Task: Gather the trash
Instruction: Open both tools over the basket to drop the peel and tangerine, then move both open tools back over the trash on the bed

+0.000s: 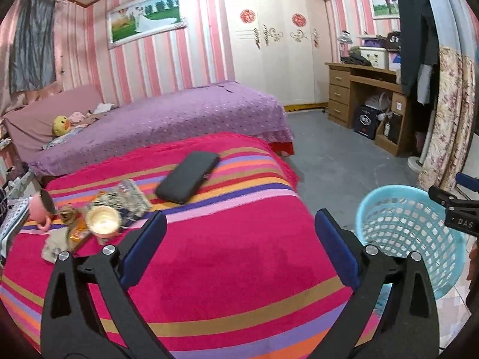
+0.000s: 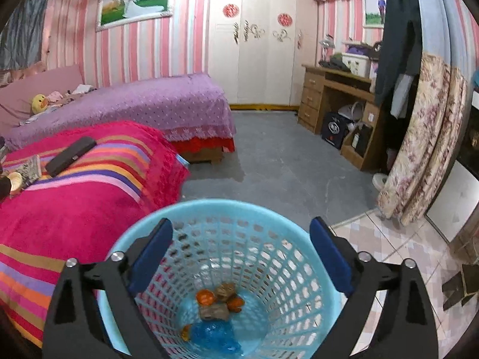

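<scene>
overhead, right hand-held gripper (image 2: pixel 241 254) spread over blue basket (image 2: pixel 191 209) — scraps (image 2: pixel 220 300) inside, left hand-held gripper (image 1: pixel 241 240) spread, empty

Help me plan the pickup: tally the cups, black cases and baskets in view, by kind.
Cups: 2, a cream cup and a pink mug
Black case: 1
Blue basket: 1
Total: 4

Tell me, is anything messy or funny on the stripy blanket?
Yes. A pink cup lies tipped on its side at the blanket's left edge, beside a heap of crumpled wrappers and a paper cup. The black case lies flat and looks fine. Both tongs are open and empty.
</scene>
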Tool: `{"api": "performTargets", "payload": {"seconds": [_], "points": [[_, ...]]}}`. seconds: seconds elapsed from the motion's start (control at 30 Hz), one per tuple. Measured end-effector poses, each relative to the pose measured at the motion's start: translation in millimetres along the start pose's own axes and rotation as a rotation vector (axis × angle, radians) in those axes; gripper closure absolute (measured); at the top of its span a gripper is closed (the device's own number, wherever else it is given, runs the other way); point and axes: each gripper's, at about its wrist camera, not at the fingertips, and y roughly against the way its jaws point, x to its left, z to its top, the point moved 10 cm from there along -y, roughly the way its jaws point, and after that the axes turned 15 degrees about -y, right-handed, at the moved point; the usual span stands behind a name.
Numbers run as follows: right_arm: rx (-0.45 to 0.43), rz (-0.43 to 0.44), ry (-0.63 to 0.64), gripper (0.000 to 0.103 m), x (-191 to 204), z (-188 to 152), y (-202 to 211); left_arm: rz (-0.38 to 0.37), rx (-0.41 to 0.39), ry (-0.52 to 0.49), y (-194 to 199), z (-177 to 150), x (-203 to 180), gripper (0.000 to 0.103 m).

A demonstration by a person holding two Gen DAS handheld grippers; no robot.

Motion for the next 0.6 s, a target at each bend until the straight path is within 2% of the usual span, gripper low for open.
{"api": "performTargets", "payload": {"seconds": [0.3,0.6], "points": [[-0.026,0.109,0.063,0.006,80.9,0.7,20.0,0.079,0.001,0.047,21.7,-26.7,86.8,0.006],[-0.021,0.177,0.117,0.006,170.6,-18.2,23.1,0.139,0.046,0.120,15.9,-67.6,181.1,0.006]]}}
